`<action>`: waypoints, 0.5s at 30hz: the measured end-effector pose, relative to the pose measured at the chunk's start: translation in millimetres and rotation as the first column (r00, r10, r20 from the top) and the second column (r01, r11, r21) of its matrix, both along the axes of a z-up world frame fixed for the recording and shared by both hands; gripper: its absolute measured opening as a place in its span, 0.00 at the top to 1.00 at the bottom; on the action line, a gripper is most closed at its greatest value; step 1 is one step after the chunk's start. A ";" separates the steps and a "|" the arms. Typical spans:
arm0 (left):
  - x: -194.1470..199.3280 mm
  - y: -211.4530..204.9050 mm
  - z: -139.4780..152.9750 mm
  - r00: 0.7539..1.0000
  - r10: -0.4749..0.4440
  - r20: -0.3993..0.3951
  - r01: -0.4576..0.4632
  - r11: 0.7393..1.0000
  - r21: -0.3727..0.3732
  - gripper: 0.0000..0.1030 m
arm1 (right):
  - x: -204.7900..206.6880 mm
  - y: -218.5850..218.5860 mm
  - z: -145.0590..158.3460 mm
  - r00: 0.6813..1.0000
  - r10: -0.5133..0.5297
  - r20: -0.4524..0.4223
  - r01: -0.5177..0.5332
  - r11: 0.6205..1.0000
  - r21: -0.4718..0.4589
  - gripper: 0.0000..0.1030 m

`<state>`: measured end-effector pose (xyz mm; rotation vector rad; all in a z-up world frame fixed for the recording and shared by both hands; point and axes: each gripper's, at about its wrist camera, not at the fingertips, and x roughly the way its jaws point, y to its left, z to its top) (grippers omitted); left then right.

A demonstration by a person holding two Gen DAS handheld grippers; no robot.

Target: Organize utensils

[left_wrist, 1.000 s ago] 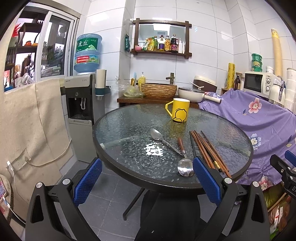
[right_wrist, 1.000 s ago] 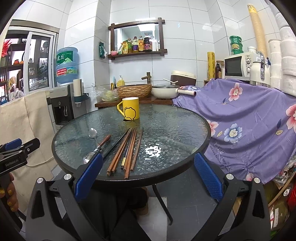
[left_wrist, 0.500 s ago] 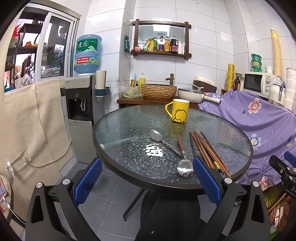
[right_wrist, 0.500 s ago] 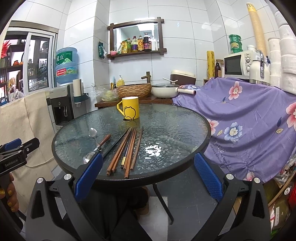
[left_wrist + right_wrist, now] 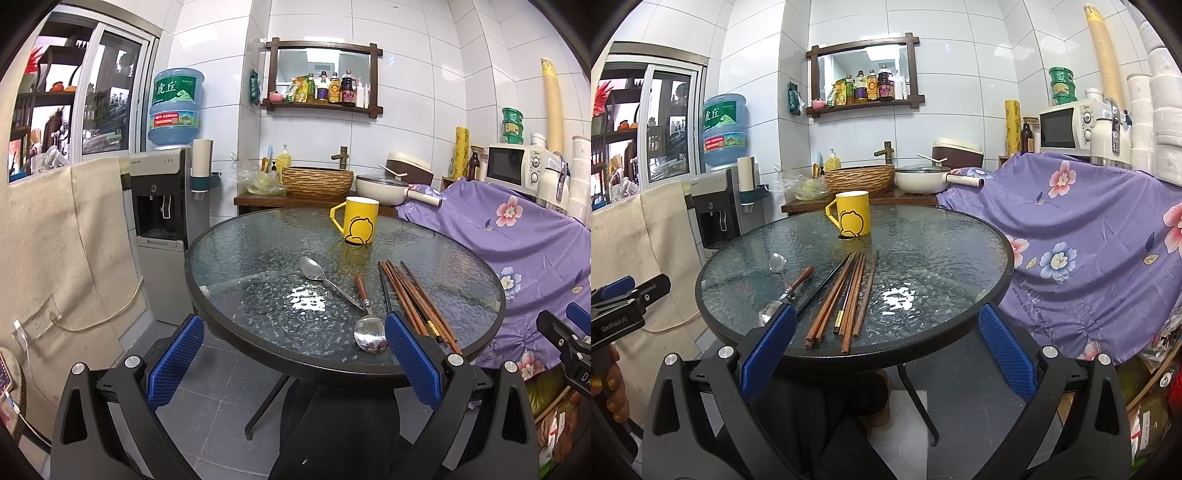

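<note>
The task seems not yet begun: both the left gripper (image 5: 293, 360) and the right gripper (image 5: 886, 347) hang spread wide and empty at the lower frame, while the brown wooden chopsticks (image 5: 846, 295) and two metal spoons (image 5: 334, 295) lie on the round glass table (image 5: 942, 243) at centre, below the yellow ceramic mug (image 5: 852, 218), so the next move probably calls for closing on one utensil.

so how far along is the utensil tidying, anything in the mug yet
Nothing looks done. The yellow mug shows no utensils sticking out. Both spoons and the chopsticks lie loose on the glass table. Nothing is in hand: the left gripper and right gripper are open and empty, short of the table. All of the utensils are left.
</note>
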<state>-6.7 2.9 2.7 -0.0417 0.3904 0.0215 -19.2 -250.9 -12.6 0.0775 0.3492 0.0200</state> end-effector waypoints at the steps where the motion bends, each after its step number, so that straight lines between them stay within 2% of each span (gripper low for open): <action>1: 0.0 0.0 -0.1 1.000 0.000 -0.001 0.000 1.000 -0.001 0.06 | -0.2 0.1 0.0 1.000 -0.001 0.001 0.001 1.000 -0.001 0.05; 15: 0.1 -0.7 -0.5 1.000 -0.001 -0.001 0.001 1.000 -0.001 0.06 | 0.7 1.3 -0.7 1.000 0.000 -0.002 0.000 1.000 0.001 0.05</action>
